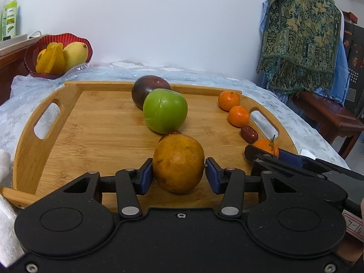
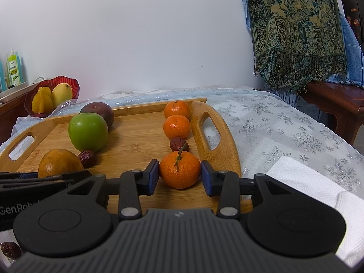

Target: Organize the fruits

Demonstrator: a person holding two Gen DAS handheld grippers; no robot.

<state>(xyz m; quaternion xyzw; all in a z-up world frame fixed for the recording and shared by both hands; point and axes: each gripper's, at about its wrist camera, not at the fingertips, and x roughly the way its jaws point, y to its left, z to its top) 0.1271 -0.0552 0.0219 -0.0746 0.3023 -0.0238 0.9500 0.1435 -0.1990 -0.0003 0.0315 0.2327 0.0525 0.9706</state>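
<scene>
On the bamboo tray (image 1: 91, 125) a yellow-orange fruit (image 1: 178, 163) rests between the blue pads of my left gripper (image 1: 179, 175), which is shut on it. Behind it lie a red date (image 1: 174, 133), a green apple (image 1: 165, 111) and a dark purple fruit (image 1: 147, 88) in a row. My right gripper (image 2: 179, 175) is shut on a stemmed tangerine (image 2: 179, 169) that sits on the tray's right side. Beyond that tangerine line up another date (image 2: 178, 143) and two tangerines (image 2: 176, 126).
A red bowl (image 1: 34, 52) with a star fruit and a mango stands at the back left. White paper towels (image 2: 307, 182) lie to the right of the tray, and a loose date (image 2: 10, 249) lies at the near left. A draped cloth (image 2: 295, 29) hangs over furniture at the right.
</scene>
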